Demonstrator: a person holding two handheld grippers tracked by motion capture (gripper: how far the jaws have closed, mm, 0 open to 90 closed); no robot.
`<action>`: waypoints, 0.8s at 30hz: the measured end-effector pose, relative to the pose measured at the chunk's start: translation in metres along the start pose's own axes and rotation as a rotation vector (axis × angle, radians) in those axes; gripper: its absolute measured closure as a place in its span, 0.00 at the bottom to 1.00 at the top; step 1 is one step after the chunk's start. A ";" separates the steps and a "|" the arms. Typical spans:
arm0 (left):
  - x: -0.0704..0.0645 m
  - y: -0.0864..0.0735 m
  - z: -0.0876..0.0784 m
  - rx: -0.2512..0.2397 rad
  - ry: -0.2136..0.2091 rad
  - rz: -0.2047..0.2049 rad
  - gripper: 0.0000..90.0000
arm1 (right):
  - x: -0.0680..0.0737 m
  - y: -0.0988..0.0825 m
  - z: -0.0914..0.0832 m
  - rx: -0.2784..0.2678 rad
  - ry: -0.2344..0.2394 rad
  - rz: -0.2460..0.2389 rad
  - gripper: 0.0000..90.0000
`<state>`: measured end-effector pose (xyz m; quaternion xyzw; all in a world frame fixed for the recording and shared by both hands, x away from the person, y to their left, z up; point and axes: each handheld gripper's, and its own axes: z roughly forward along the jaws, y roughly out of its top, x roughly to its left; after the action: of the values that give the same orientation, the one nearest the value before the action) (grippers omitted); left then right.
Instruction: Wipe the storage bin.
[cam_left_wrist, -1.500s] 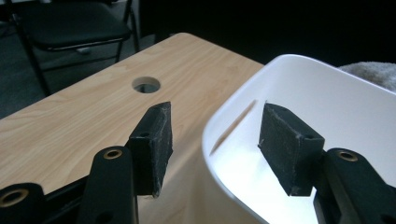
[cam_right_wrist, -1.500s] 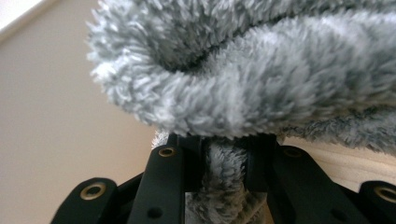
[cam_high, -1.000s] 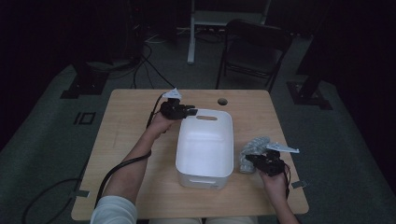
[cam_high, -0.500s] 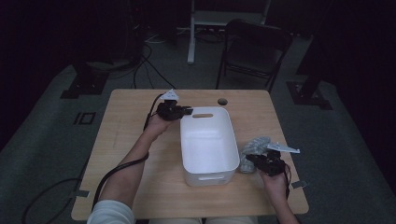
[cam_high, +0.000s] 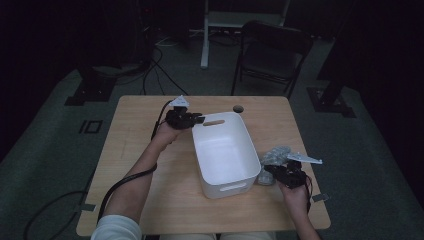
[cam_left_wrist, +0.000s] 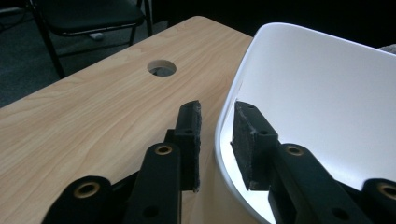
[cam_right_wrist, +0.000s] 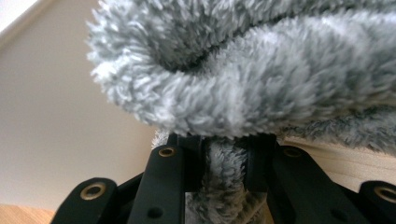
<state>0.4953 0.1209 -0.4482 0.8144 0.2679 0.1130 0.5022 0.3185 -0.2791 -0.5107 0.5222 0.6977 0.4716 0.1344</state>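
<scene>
Left claw: your left claw (cam_high: 199, 118) sits astride the far-left rim of the white bin (cam_high: 225, 150), one pad outside the wall and one inside. Its jaws have just been opening; the rim is between them, yet the pads (cam_left_wrist: 250, 140) stand clear of the plastic, so nothing is clamped.
White bin: it rests on the tabletop (cam_high: 135, 150), turned a little askew, and looks empty.
Grey cloth: the fluffy grey cloth (cam_high: 274, 157) lies just beside the bin's right wall, on the tabletop.
Right claw: your right claw (cam_high: 277, 171) is pinched on a fold of that cloth.
Step in hand: you seem to be steadying the bin while readying the cloth for a lift.
Next move: I judge you need to raise the cloth over the right wall and let go inside; grip the rim again first if the bin may slide.
Views: the left gripper view shows the gap at the rim (cam_left_wrist: 224, 121); the right gripper view shows the pinched fold (cam_right_wrist: 224, 168); the high view shows the layout.
</scene>
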 end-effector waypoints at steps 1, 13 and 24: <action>0.000 0.000 0.001 0.000 -0.002 0.002 0.80 | 0.000 0.000 0.000 0.002 0.000 -0.001 0.82; 0.000 -0.002 -0.004 0.013 -0.008 0.009 0.91 | 0.000 0.000 0.000 0.005 -0.002 -0.001 0.82; -0.001 -0.013 -0.026 0.009 0.040 -0.010 0.94 | 0.000 0.001 0.000 0.002 -0.005 -0.004 0.82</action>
<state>0.4787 0.1446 -0.4470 0.8130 0.2824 0.1255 0.4936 0.3193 -0.2788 -0.5099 0.5221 0.6988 0.4695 0.1367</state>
